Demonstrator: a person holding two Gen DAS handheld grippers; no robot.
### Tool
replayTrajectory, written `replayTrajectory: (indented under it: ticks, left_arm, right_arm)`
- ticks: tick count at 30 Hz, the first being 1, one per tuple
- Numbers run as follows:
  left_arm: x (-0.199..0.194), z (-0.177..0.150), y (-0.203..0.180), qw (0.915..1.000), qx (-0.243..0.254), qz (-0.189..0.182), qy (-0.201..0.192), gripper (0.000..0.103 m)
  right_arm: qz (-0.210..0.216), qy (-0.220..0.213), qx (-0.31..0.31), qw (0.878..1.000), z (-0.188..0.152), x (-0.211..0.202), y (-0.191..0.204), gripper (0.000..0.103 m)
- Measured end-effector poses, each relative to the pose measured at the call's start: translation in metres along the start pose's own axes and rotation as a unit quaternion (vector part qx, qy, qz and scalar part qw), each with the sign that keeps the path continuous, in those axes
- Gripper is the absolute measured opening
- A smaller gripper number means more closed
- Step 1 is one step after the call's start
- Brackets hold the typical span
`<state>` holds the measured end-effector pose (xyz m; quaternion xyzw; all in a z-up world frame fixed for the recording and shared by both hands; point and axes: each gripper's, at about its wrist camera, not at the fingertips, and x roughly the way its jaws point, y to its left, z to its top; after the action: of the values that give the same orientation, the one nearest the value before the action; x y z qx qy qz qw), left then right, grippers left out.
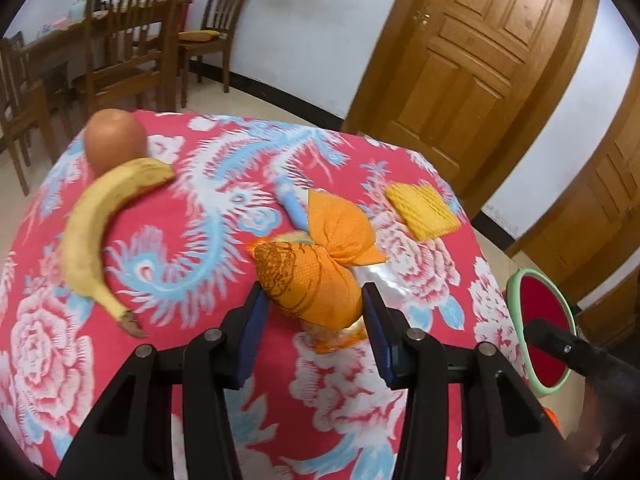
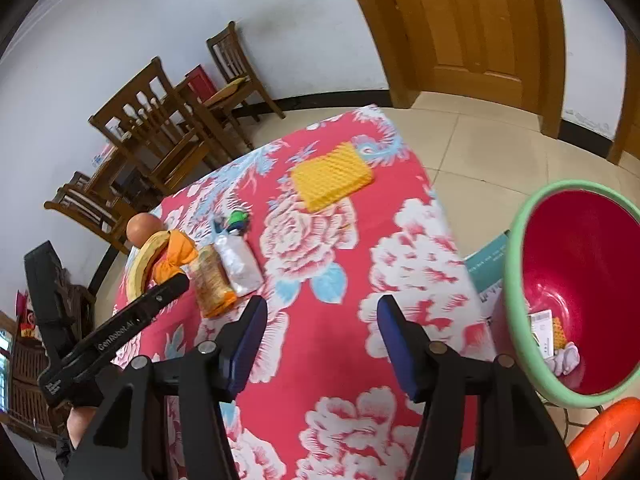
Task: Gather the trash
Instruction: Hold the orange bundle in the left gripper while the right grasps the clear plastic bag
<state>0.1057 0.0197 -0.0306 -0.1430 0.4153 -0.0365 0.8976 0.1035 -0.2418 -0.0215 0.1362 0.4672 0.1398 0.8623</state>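
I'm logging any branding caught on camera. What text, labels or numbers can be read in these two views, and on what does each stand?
"GenRobot.AI": white print on the side of the left gripper, right wrist view.
Second white print lower on the same black arm: too small to read.
White label in the red bin: unreadable.
Teal booklet beside the bin: print blurred.
Orange snack wrapper: no legible words.

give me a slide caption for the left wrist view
Left gripper with its jaws astride an orange snack wrapper on the floral tablecloth, banana alongside.
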Motion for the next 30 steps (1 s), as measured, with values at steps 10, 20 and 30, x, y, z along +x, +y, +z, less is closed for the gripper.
replayTrajectory:
  ticks: [10, 20, 30]
  left_arm:
    - [-0.015, -0.002, 0.036, 0.9993, -0.025, 0.025, -0.008, 0.048]
    - [-0.021, -0.004, 0.056, 0.9981, -0.043, 0.042, -0.009, 0.048]
    - [-0.026, -0.005, 0.057, 0.9983, -0.044, 0.036, -0.011, 0.048]
  right_arm:
    - [0.031, 0.025, -0.034, 0.999, 0.007, 0.036, 0.043, 0.064]
    - [0.051, 0.062, -0.039, 0.996, 0.015, 0.095, 0.072, 0.061]
    - [0.020, 0.065, -0.058, 0.996, 0.017, 0.120, 0.074, 0.034]
